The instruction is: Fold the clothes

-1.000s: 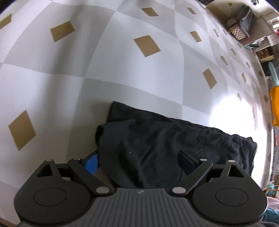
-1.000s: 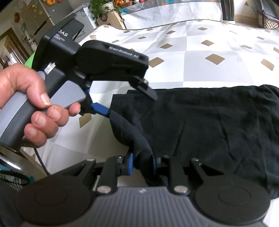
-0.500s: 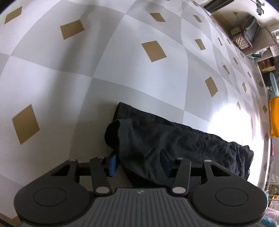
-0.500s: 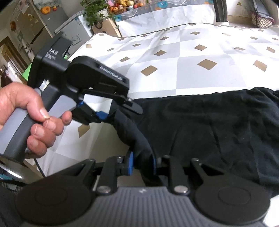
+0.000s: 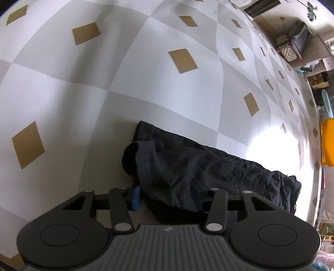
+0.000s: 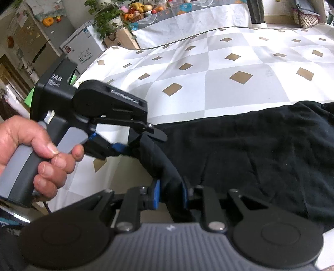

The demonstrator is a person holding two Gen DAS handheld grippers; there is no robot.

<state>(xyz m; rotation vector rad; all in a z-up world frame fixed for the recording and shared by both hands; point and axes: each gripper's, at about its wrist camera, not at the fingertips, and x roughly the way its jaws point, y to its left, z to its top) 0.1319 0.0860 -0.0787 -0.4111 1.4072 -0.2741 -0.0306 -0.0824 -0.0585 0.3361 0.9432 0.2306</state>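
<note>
A black garment (image 6: 261, 158) lies on a table (image 6: 235, 54) covered with a white-and-grey checked cloth dotted with tan diamonds. It stretches along the near edge of the table, rumpled, with its end near the table's left corner lifted off the cloth.

The right gripper (image 6: 169, 195) pinches a fold of that lifted end: its blue pads (image 6: 155, 196) press on the fabric from both sides, and the black cloth rises in a taut ridge from them toward the other tool.

The left gripper (image 6: 133, 143), held in a hand (image 6: 35, 158) by its grey grip, sits just beyond, at the very tip of the garment's end. Its jaws have just been closing with fabric between them. In the left wrist view a thick bunch of the garment (image 5: 187, 173) fills the gap of the left gripper (image 5: 167, 198); one blue pad (image 5: 136, 198) touches the cloth's edge, while the other is buried under the folds, so whether the pinch is firm I cannot tell.

Past the table's far edge stand potted plants (image 6: 104, 18) and fruit (image 6: 137, 10).
</note>
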